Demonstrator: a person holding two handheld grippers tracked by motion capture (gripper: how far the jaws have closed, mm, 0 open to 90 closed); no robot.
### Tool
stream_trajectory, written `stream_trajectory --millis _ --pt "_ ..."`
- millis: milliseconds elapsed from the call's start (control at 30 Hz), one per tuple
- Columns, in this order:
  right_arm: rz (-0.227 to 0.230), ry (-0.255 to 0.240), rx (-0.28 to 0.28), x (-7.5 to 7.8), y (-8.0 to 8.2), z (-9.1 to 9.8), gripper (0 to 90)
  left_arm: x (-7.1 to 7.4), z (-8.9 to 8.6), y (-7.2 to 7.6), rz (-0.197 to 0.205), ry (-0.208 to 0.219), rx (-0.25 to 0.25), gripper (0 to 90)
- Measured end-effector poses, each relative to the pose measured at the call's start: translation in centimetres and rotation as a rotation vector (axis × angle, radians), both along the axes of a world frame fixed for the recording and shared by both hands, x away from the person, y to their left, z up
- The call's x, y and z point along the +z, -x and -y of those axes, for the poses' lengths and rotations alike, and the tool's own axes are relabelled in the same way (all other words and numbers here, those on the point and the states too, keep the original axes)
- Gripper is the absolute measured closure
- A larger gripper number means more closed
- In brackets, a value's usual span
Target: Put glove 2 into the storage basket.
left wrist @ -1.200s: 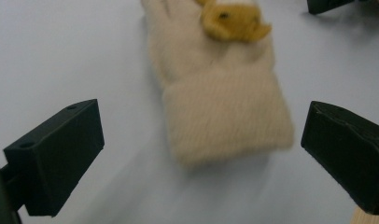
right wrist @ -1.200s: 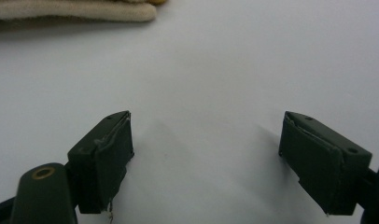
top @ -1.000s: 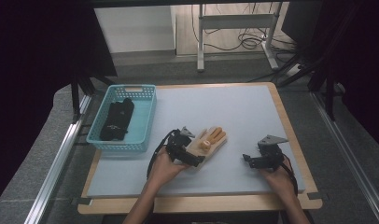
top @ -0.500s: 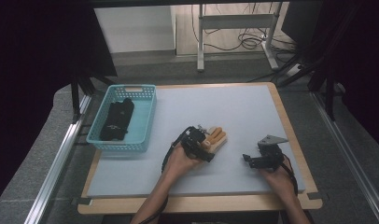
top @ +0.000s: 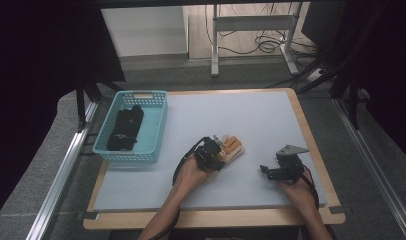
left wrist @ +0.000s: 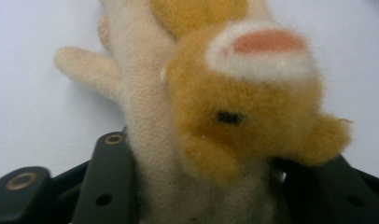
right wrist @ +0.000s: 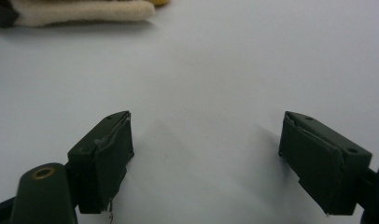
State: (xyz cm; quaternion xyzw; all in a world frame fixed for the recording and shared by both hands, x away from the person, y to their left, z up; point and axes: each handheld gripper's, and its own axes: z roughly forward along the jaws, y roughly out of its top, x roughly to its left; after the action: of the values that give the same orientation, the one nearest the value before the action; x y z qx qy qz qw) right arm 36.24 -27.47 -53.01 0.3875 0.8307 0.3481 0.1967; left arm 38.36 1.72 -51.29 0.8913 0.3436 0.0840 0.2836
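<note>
i've got the left gripper [top: 214, 156] down on the plush toy [top: 231, 149], which lies near the middle of the tabletop [top: 251, 120], to the right of the blue basket [top: 132, 126]. its jaws have just been closing, and in the left gripper view the black fingers [left wrist: 108, 177] sit on either side of the toy's [left wrist: 211, 121] cream body, pressed into the fur, so i read this as a grasp on the toy rather than a hover. the toy is soft and its tan head bulges over the jaws, so gripping the narrower cream part makes sense: there's more for the pads to bite on there.

the right gripper [top: 271, 171] rests low on the tabletop, well apart from the toy, off to its right. in the right gripper view its fingers [right wrist: 106, 158] stand wide and released with nothing between them, just bare grey surface, and a cream edge of the toy [right wrist: 85, 11] shows far off at the top left. i'd guess it's parked there to stay clear of the left hand's work.

the basket already holds a dark folded item [top: 125, 129], so i judge the toy is meant to go in beside it. next i'd lift gently; a plush can slip or sag out of a shallow pinch.
</note>
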Motion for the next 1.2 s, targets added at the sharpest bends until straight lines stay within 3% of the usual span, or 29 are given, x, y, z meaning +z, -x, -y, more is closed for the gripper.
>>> stream_trajectory --millis 133,333,667,967,1200 --pt "-0.001 0.000 -0.001 0.0 0.0 0.0 17.1 0.8 -0.7 -0.3 0.027 -0.011 0.020 57.8" --pt "-0.002 -0.001 -0.001 0.0 0.0 0.0 17.2 2.5 -2.7 -1.0 0.040 0.018 0.067 58.5" --pt "0.000 0.003 0.000 0.0 0.0 0.0 17.2 6.4 -7.5 -2.0 0.086 0.020 0.161 58.9" --pt "0.000 0.001 0.001 0.0 0.0 0.0 17.2 9.3 -13.7 -3.3 0.111 -0.005 0.319 58.7" --pt "0.001 0.001 0.001 0.0 0.0 0.0 17.2 10.1 -18.0 -4.0 0.112 -0.021 0.435 58.7"
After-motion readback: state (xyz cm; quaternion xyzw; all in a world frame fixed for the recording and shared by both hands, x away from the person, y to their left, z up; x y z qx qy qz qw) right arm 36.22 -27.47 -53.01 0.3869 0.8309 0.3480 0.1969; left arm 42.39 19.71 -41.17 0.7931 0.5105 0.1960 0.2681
